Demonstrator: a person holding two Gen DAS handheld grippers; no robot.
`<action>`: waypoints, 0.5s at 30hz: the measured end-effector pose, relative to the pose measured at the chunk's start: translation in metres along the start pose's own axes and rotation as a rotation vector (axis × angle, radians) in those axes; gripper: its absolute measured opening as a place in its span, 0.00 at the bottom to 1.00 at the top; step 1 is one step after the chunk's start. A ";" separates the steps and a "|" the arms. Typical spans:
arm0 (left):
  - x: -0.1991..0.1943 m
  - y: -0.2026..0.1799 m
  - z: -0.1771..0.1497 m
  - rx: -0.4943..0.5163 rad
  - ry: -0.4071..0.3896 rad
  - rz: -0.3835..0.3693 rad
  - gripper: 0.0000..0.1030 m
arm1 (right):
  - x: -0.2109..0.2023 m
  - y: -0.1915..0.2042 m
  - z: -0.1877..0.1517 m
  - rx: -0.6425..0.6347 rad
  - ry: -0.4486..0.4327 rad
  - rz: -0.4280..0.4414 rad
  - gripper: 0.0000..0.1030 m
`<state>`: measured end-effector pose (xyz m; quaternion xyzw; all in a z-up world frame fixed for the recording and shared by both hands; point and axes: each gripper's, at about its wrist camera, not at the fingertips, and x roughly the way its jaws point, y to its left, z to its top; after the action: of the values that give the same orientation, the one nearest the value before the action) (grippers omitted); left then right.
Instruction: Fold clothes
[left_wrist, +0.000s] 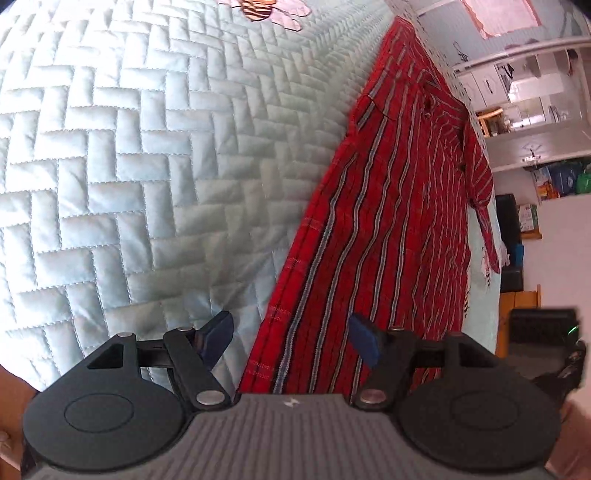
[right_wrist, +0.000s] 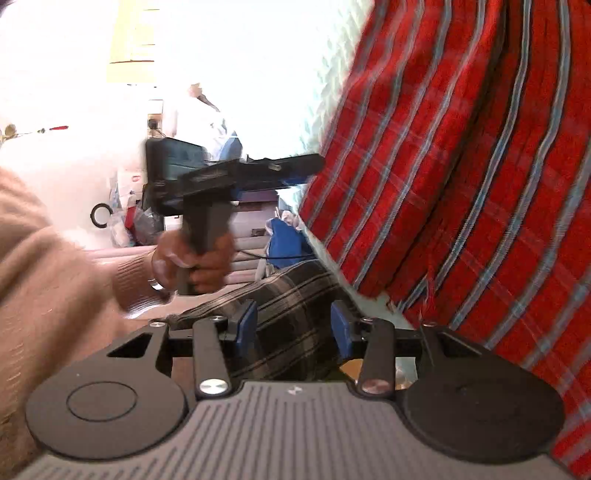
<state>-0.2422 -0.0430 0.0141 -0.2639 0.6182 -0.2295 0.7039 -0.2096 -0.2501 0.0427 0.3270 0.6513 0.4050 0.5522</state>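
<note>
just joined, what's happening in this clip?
A person with a handheld gripper in each hand is folding a red striped shirt spread along the edge of a quilted pale-blue bedspread. The left gripper is open, hovering over the shirt's near hem edge with nothing pinched. The right gripper is also open and empty, off the side of the bed with the shirt to its right. The left hand shows in the right wrist view.

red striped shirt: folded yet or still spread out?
Partly folded: the red striped shirt lies as a long narrow strip on the quilted bedspread, one sleeve hanging over the bed's edge.
</note>
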 end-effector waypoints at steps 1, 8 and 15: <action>0.000 -0.001 0.000 0.000 0.001 0.003 0.69 | 0.006 -0.004 -0.002 0.005 -0.010 -0.019 0.45; 0.003 -0.010 0.000 0.052 0.013 0.037 0.70 | -0.004 -0.018 -0.021 0.104 -0.288 -0.080 0.45; 0.004 -0.012 0.003 0.047 0.027 0.040 0.70 | 0.010 -0.028 -0.011 0.161 -0.372 -0.132 0.45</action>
<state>-0.2384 -0.0544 0.0194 -0.2319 0.6272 -0.2334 0.7060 -0.2220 -0.2559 0.0141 0.3956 0.5884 0.2472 0.6604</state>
